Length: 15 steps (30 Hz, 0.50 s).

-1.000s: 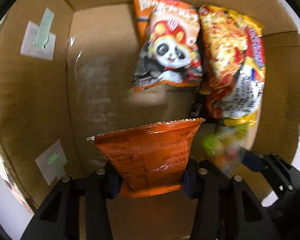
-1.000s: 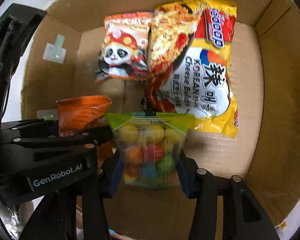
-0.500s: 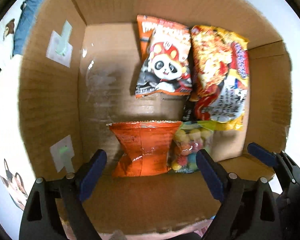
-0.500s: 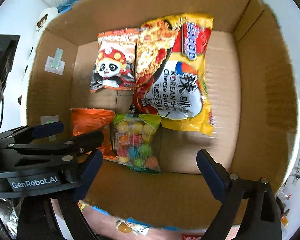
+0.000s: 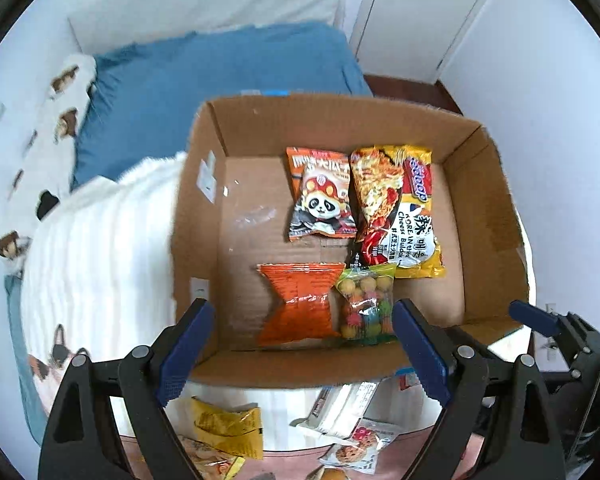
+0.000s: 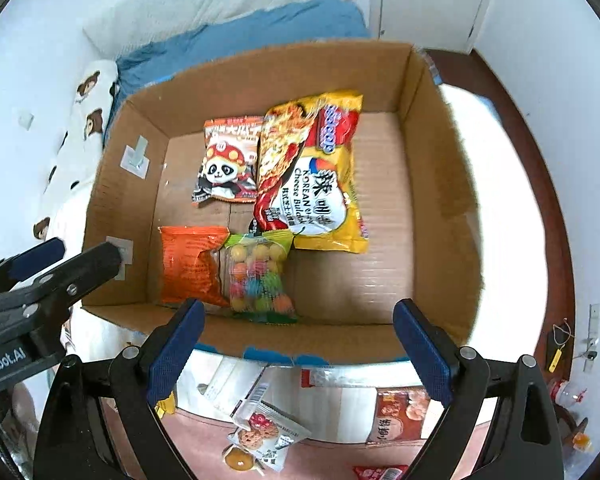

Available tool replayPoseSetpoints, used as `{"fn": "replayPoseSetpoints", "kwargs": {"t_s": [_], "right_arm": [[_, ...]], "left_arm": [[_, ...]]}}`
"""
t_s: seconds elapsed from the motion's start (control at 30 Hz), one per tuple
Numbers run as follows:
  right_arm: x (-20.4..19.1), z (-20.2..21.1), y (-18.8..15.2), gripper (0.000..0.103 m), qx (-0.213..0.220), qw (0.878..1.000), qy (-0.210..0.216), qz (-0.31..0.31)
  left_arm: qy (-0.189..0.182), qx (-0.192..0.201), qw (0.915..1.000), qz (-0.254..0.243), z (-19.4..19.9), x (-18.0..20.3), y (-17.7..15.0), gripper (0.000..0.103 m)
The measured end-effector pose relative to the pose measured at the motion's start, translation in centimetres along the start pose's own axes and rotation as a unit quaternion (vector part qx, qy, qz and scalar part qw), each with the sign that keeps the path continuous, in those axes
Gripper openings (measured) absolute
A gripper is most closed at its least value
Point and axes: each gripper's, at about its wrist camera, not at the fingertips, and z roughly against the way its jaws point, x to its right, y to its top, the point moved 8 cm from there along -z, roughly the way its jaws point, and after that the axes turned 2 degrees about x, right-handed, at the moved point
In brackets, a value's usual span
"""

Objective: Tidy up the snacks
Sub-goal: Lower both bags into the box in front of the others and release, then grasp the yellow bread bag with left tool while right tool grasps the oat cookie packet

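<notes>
Open floor in the cardboard box point(image 6: 440, 184) toward 3 o'clock, right of the yellow noodle packet point(image 6: 316, 176), and a narrower bare strip toward 9 o'clock along the left wall. Blocked through the middle by the panda snack bag point(image 6: 228, 164) at 12 o'clock, with the orange packet point(image 6: 190, 266) and candy-ball bag point(image 6: 258, 276) touching side by side toward 6 o'clock. Outside, below the near wall, loose wrappers point(image 6: 264, 432) scattered at 6 o'clock.

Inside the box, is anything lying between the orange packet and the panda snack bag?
Nothing: only bare cardboard box floor separates the orange packet from the panda snack bag, clearest in the left wrist view.
</notes>
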Motion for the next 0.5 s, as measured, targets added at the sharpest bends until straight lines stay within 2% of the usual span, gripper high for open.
{"fn": "replayPoseSetpoints", "kwargs": {"t_s": [0.2,0.5], "right_arm": [[-0.3,2.7,-1.1,0.097,0.047,0.999,-0.013,0.004],[-1.2,6.7,-3.5,0.097,0.084,0.996,-0.006,0.011]], "left_arm": [[0.002,0.048,0.9989,-0.001,2.7,0.6,-1.3,0.091],[0.008,0.101,0.9948,-0.011,7.1,1.1,-3.2,0.091]]}}
